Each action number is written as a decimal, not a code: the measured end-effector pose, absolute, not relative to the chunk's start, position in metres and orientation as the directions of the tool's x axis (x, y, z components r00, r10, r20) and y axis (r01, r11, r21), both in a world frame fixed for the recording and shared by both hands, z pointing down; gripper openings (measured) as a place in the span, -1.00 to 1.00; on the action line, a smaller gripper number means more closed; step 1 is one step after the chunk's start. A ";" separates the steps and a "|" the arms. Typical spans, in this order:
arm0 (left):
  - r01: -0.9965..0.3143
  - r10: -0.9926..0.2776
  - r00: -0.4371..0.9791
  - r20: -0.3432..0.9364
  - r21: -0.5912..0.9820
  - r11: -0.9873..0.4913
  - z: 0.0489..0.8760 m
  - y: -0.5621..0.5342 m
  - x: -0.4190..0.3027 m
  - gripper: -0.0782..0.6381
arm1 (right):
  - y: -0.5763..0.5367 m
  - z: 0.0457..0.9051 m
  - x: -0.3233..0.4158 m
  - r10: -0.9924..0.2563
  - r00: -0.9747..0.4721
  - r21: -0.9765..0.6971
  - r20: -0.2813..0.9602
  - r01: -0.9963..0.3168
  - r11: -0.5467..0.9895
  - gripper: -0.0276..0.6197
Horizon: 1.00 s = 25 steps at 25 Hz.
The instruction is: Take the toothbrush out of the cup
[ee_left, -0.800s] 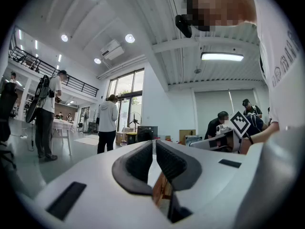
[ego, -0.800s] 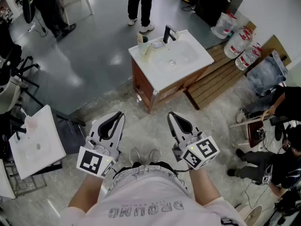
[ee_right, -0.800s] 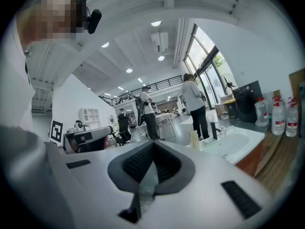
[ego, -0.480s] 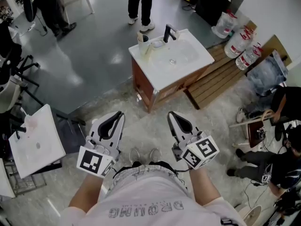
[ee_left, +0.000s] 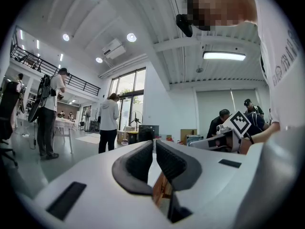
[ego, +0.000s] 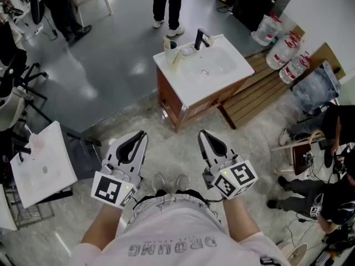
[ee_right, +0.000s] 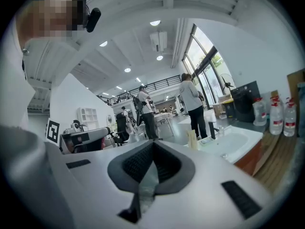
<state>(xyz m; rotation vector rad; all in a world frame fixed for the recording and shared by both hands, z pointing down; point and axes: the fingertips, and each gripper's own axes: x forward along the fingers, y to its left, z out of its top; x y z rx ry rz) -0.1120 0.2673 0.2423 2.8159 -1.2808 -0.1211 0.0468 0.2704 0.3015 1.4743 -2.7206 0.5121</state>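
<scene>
A pale cup (ego: 170,49) stands on the back left corner of a white sink cabinet (ego: 222,79), beside a black faucet (ego: 199,38). The toothbrush in it is too small to make out. Both grippers are held close to my body, well short of the cabinet. My left gripper (ego: 142,136) and right gripper (ego: 203,135) are shut with nothing in them. In the left gripper view the left gripper's (ee_left: 154,145) pads meet. In the right gripper view the right gripper (ee_right: 152,145) is shut too, and the cup (ee_right: 192,140) and sink (ee_right: 236,144) lie ahead to the right.
A wooden pallet (ego: 256,95) and water bottles (ego: 284,53) lie right of the cabinet. A white tabletop (ego: 39,165) stands at the left. People stand beyond the sink (ego: 167,7), and one sits at the right (ego: 333,190). Stone floor lies between me and the cabinet.
Both grippers keep their place and stay shut. The head view has shifted very slightly, nothing else.
</scene>
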 end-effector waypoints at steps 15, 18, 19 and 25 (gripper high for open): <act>-0.745 -0.748 0.662 -0.047 0.069 -0.664 0.247 0.264 -0.106 -0.67 | 0.268 0.305 0.049 -0.817 -0.551 -0.276 0.170 -0.823 0.497 -0.90; -0.745 -0.749 0.662 -0.046 0.069 -0.663 0.246 0.264 -0.105 -0.67 | 0.268 0.304 0.050 -0.818 -0.548 -0.272 0.173 -0.825 0.495 -0.89; -0.745 -0.749 0.662 -0.043 0.069 -0.663 0.246 0.264 -0.105 -0.67 | 0.268 0.304 0.050 -0.818 -0.548 -0.271 0.173 -0.825 0.495 -0.89; -0.747 -0.750 0.660 -0.041 0.068 -0.662 0.246 0.263 -0.105 -0.67 | 0.266 0.301 0.048 -0.815 -0.555 -0.266 0.168 -0.821 0.504 -0.88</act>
